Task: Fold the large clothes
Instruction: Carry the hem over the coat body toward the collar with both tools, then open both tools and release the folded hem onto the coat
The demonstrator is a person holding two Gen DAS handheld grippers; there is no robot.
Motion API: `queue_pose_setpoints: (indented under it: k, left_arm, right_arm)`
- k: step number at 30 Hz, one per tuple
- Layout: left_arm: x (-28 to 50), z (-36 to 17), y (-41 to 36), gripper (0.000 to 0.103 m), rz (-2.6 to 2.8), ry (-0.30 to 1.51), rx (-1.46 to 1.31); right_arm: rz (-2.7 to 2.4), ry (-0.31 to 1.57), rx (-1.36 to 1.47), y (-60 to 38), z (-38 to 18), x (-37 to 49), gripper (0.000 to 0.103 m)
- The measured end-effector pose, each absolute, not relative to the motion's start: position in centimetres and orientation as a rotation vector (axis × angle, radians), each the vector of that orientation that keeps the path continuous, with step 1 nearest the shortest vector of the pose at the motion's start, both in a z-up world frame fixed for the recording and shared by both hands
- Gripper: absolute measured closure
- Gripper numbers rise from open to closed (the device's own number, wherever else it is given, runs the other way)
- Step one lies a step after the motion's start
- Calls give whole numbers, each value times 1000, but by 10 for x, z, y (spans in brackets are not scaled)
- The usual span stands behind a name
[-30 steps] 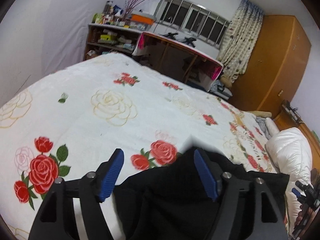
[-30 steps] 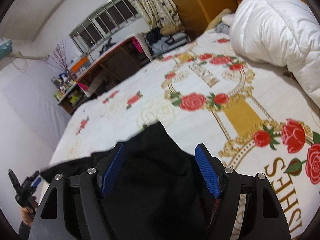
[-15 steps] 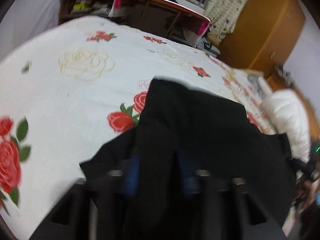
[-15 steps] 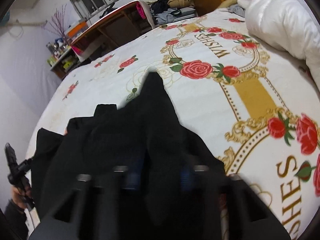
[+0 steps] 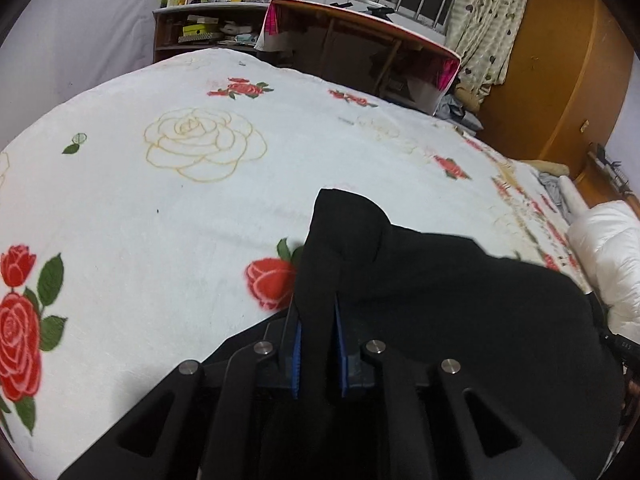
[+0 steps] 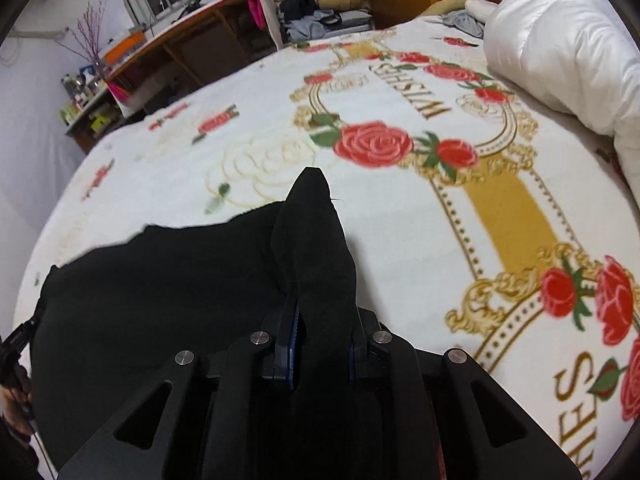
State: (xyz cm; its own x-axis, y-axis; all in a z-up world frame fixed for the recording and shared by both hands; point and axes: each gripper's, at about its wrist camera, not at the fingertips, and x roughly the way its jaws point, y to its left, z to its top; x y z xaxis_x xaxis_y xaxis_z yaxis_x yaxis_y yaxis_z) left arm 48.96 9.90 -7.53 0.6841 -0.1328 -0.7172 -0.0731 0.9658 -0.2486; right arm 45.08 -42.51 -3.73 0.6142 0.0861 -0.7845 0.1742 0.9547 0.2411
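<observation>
A large black garment [image 5: 460, 312] lies on the rose-patterned bedspread [image 5: 180, 208]. My left gripper [image 5: 318, 344] is shut on a bunched corner of it, and the cloth sticks up past the blue pads. In the right wrist view the same black garment [image 6: 168, 280] spreads to the left, and my right gripper [image 6: 322, 340] is shut on another corner that stands up in a point. The fingertips of both grippers are hidden by the cloth.
A white duvet [image 6: 560, 52] is piled at the bed's right end. A desk [image 5: 360, 52] and cluttered shelves [image 5: 200, 28] stand beyond the far edge, and a wooden wardrobe [image 5: 560, 80] at the right. The other gripper [image 6: 16, 352] shows at the left edge.
Both grippers were open over the garment's edge a second ago. They have closed on its corners, and the cloth now stands up between the pads.
</observation>
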Motion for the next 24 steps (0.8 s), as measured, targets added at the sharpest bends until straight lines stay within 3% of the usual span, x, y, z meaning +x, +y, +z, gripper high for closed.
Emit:
queue_pose_setpoints:
  k: [7,15,17,19,24]
  left_arm:
    - [497,-84,88,83,26,836,-202]
    - [484,-50,97,76,29,815,-190]
    - [476,-37,96,74,45,795,-162]
    - [464,-22,93,74,29,760,-150]
    - [400,11,51,63,-157,653,-174]
  right_arm:
    - [-98,949,254,-420,-55,460,82]
    - [-112,895,232,-422,-17,438,75]
    - [-101,841,240,-423,0,420,68]
    - [-74,803,244,-418,14,408,46]
    - [72,722,206,-371,37,351,45]
